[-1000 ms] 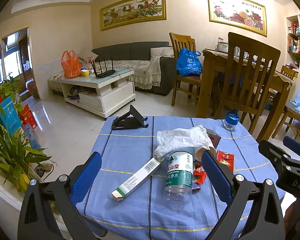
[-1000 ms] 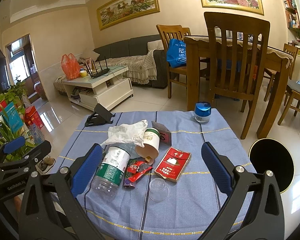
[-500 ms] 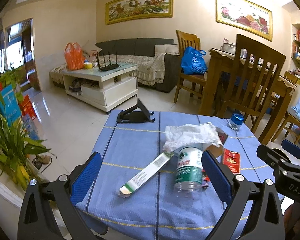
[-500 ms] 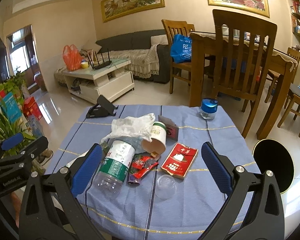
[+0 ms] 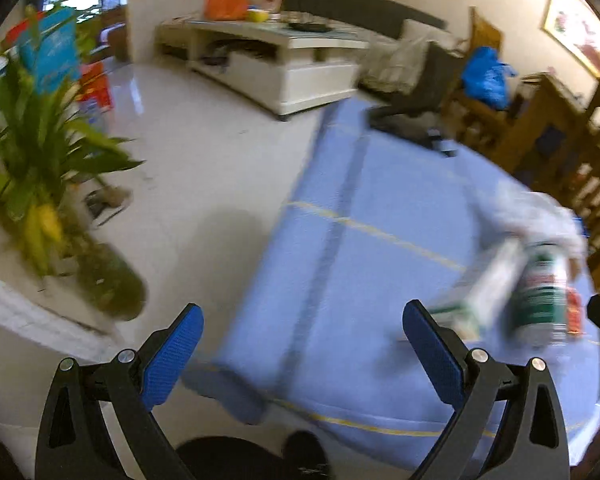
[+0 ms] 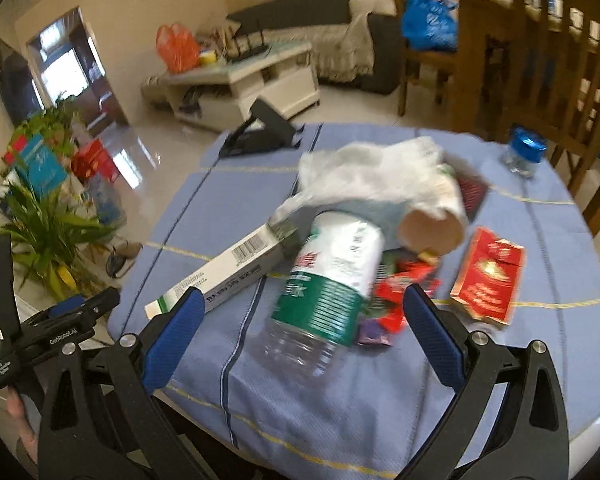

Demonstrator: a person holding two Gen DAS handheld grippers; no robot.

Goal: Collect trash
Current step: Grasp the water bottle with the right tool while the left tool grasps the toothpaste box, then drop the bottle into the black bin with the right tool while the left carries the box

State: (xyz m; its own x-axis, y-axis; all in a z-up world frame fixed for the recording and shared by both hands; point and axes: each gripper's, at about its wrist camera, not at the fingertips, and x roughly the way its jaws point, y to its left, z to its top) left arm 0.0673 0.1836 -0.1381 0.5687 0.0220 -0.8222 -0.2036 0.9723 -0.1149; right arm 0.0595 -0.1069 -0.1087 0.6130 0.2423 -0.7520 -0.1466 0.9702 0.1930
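The trash lies heaped on the blue tablecloth (image 6: pixel 380 380) of a small table: a plastic water bottle (image 6: pixel 328 280) on its side with its clear base toward the camera, a long white carton (image 6: pixel 224 270) touching its left flank, a crumpled tissue (image 6: pixel 376 176) draped over the bottle's far end and over a tipped paper cup (image 6: pixel 432 228), some red snack wrappers (image 6: pixel 400 292) beside the bottle on its right, and a red cigarette pack (image 6: pixel 488 280) lying apart further right. The right gripper (image 6: pixel 300 320) hangs above the near end of the bottle, its blue pads spread wide, holding and touching nothing; the bottle's body sits between the two pads in the picture, so it looks like the first piece to be picked up. To do that well, the gripper should probably come down over the labelled middle of the bottle, not the slick clear base, with the left pad slipped between the bottle and the carton (the two lie pressed together there, so the carton may get dragged along). A thin empty bottle is likely to buckle, so a gentle closing is advisable. The left gripper (image 5: pixel 300 344) is likewise spread wide and empty, held over the table's near left edge, well apart from the pile, in a view too blurred for detail.
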